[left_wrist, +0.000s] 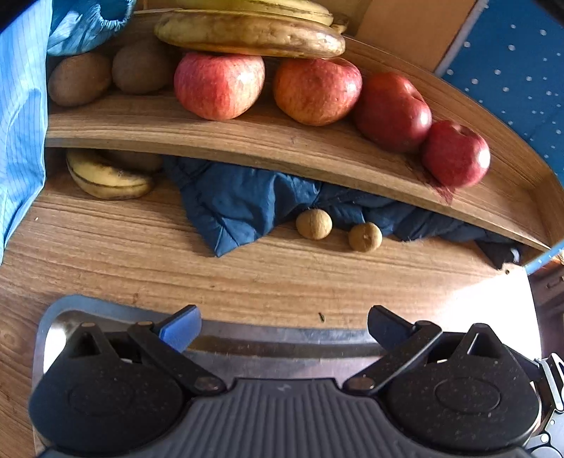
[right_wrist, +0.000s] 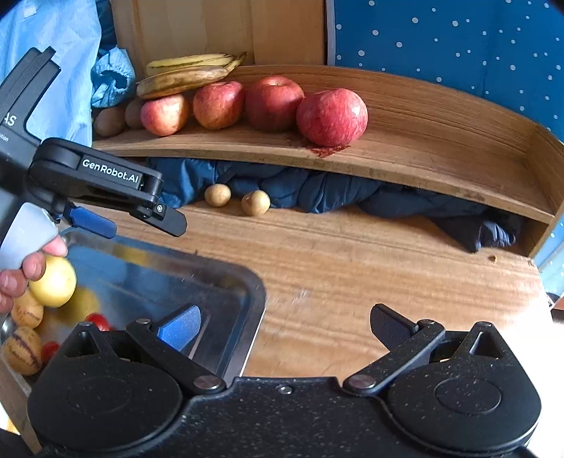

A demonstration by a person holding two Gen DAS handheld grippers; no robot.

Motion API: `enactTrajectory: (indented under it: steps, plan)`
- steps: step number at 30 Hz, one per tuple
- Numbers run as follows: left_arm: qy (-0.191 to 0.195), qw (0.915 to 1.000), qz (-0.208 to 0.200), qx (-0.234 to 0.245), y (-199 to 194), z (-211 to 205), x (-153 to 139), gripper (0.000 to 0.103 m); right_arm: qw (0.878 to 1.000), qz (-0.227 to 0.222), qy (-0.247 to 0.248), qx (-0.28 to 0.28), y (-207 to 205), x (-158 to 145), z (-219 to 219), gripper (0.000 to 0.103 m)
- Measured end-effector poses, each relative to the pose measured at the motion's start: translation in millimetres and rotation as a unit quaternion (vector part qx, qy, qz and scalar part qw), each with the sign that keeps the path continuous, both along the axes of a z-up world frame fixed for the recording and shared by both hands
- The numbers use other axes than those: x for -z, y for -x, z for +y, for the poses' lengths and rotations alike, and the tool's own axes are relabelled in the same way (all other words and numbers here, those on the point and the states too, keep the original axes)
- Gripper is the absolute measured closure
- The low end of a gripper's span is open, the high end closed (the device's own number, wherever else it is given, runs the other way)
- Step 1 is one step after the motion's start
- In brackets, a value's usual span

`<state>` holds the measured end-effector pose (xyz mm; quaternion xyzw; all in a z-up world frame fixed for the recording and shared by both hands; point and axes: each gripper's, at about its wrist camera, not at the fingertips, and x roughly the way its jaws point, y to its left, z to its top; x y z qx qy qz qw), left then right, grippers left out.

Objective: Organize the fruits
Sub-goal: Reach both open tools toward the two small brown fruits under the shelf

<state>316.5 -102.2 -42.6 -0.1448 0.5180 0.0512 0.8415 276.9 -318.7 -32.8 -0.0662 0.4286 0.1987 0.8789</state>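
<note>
Both grippers are empty, jaws spread wide. The left gripper point(left_wrist: 283, 326) hangs over the far rim of the metal tray point(right_wrist: 246, 282); the right gripper point(right_wrist: 283, 327) sits just off the tray's right corner, over bare table point(right_wrist: 352, 274).

Ahead of and above both, the raised wooden shelf point(left_wrist: 246, 141) holds a row of four apples point(left_wrist: 218, 84), with bananas point(left_wrist: 246, 33) resting on top of the leftmost apples and two kiwis point(left_wrist: 79, 79) beyond them to the left. Straight ahead at table level, two small round brown fruits point(left_wrist: 313, 223) lie just beside a crumpled blue cloth point(left_wrist: 229, 204) under the shelf, and a lone banana point(left_wrist: 105, 178) lies ahead to the left. Below and left of the right gripper, the tray holds a yellow fruit point(right_wrist: 54, 282), striped melons point(right_wrist: 23, 348) and something small and red (too hidden to name).

The risks, as I judge them: the small round fruits would roll from a badly centred pinch, likely back under the shelf or into the cloth. Reaching beneath the shelf could knock its edge and jog the rightmost apple, which sits close to it. Pulling an apple from under the bananas would tip them.
</note>
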Motion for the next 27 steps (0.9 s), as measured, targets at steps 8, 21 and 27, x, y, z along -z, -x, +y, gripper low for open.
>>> enactTrajectory:
  steps: [8,21,27]
  plan:
    - [0.021,0.9990,0.015,-0.036,-22,2,7,0.001,1.000,-0.006,0.009,-0.029,-23,7,6,0.001]
    - [0.062,0.9954,0.016,-0.072,-52,-2,22,0.001,0.998,-0.012,0.014,-0.057,-57,20,18,0.001]
    - [0.081,0.9930,0.006,-0.086,-58,-4,23,0.001,0.998,-0.014,0.002,-0.056,-64,24,23,0.005]
